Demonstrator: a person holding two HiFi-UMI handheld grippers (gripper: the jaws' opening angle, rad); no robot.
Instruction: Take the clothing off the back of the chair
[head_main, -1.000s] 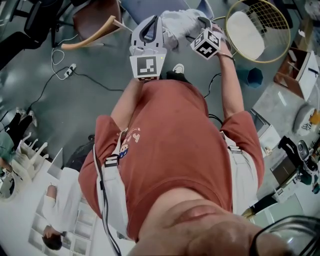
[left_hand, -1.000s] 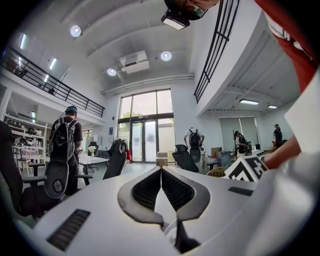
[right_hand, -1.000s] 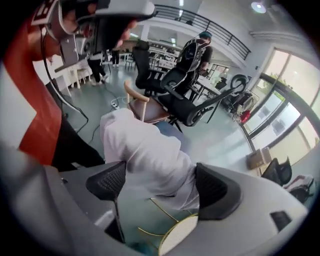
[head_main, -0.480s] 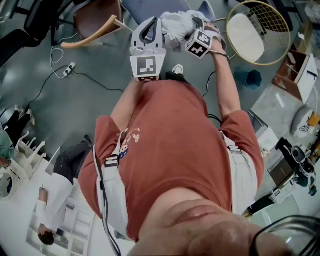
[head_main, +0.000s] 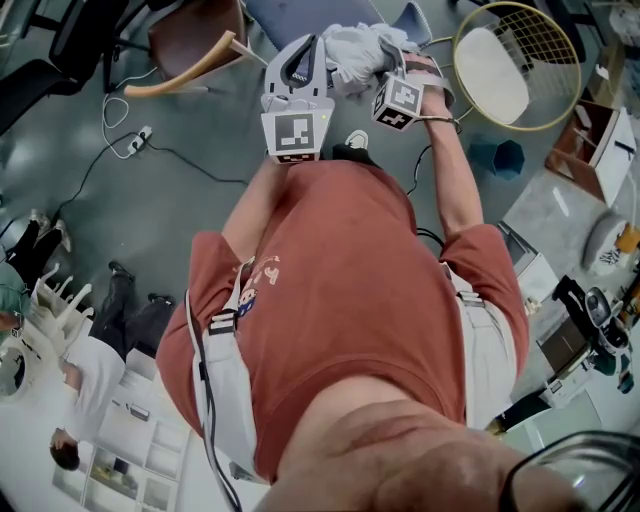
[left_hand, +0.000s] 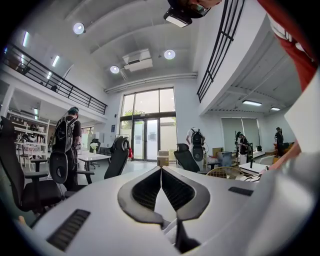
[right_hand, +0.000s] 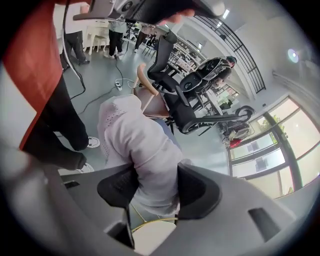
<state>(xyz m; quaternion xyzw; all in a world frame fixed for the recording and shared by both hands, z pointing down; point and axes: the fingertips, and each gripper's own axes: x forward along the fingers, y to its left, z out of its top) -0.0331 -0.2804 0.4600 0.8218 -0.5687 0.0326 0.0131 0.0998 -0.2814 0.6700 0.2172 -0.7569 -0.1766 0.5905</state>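
Right tool (right_hand: 156, 170): partly closed, its jaws having just been closing. The white clothing (right_hand: 135, 135) is between them, and both ribbed pads press into the fabric from either side. The cloth bulges above the jaws and a fold hangs below them. This tool points steeply downward.

Left tool (left_hand: 161, 170): jaws together, tips meeting, nothing between them. It is held level and faces across the room, with no fabric in its own view.

Clothing: in the head view it is a bunched white mass in front of the person, between the two tools. It is gripped at the right tool and lies just beside the left tool; contact with the left tool cannot be made out.

The gold wire chair (head_main: 515, 60) stands near the clothing. Its rim and pale cushion show directly beneath the right tool's jaws. Whether the fabric touches that chair cannot be told.
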